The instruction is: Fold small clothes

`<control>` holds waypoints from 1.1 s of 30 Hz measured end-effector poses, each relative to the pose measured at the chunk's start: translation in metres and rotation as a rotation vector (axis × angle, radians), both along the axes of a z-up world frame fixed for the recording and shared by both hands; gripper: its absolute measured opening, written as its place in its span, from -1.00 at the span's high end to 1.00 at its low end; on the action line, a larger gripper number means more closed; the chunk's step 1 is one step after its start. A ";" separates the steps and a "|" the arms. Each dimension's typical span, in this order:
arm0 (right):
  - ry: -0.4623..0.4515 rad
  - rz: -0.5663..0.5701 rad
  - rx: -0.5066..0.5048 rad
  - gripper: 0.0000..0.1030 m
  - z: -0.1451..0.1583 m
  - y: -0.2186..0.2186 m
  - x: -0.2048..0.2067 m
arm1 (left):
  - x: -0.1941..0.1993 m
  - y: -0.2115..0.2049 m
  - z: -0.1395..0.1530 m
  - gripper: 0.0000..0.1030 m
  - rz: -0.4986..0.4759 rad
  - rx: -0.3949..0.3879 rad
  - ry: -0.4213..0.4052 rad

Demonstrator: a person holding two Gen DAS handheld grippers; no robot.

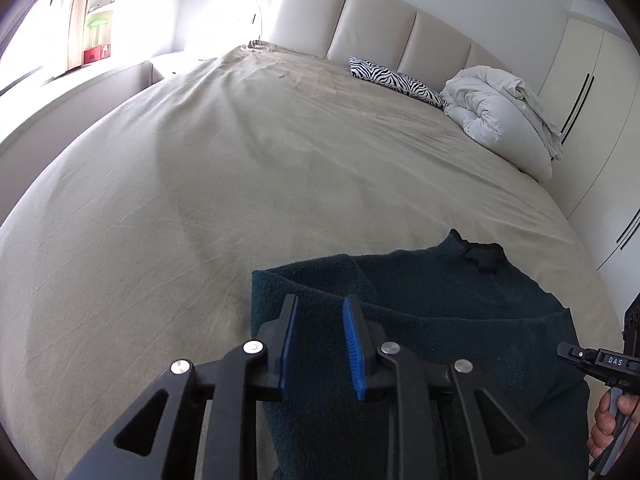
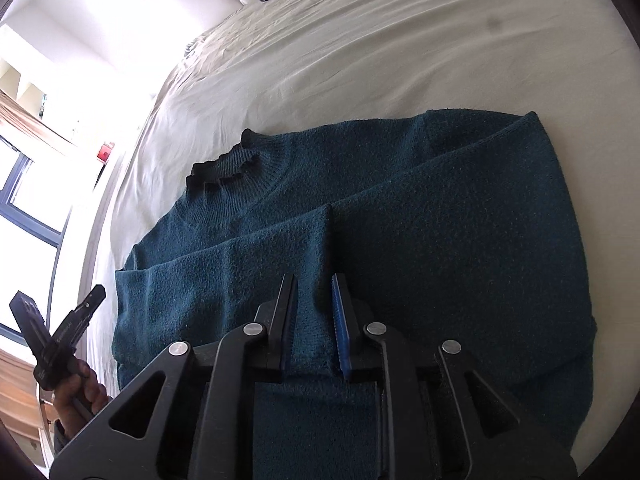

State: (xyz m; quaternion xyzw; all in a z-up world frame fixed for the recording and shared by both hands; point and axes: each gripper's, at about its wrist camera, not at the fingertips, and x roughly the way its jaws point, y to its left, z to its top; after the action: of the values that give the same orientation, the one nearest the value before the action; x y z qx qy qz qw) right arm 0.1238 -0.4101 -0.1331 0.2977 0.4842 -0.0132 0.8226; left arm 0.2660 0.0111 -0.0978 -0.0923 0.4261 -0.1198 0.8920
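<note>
Only right view shows sweater (image 2: pixel 400 208) sleeves folded.

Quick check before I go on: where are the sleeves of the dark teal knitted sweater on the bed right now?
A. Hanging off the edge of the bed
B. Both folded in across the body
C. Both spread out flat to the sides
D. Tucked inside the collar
B: in the right wrist view, both sleeves of the dark teal knitted sweater lie across its body, their cuffs meeting just ahead of the open right gripper, on the beige bedsheet.
</note>
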 end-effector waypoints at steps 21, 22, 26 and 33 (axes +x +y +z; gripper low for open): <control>-0.097 0.113 0.042 0.66 0.005 0.042 -0.026 | -0.060 -0.018 -0.018 0.44 -0.086 0.188 -0.026; -0.059 0.115 0.038 0.70 -0.006 0.047 -0.022 | -0.064 -0.016 -0.020 0.41 -0.089 0.201 -0.028; -0.059 0.022 0.180 0.78 -0.028 0.025 -0.030 | -0.063 -0.010 -0.020 0.40 -0.099 0.188 -0.017; -0.081 -0.026 0.113 0.65 -0.013 0.015 -0.046 | -0.085 0.006 -0.022 0.06 -0.068 0.198 0.008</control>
State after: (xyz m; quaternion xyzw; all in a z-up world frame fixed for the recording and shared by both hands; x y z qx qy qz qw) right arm 0.0776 -0.3949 -0.1462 0.3502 0.4465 0.0155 0.8233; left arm 0.1811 0.0172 -0.1195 0.0105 0.4424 -0.1069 0.8903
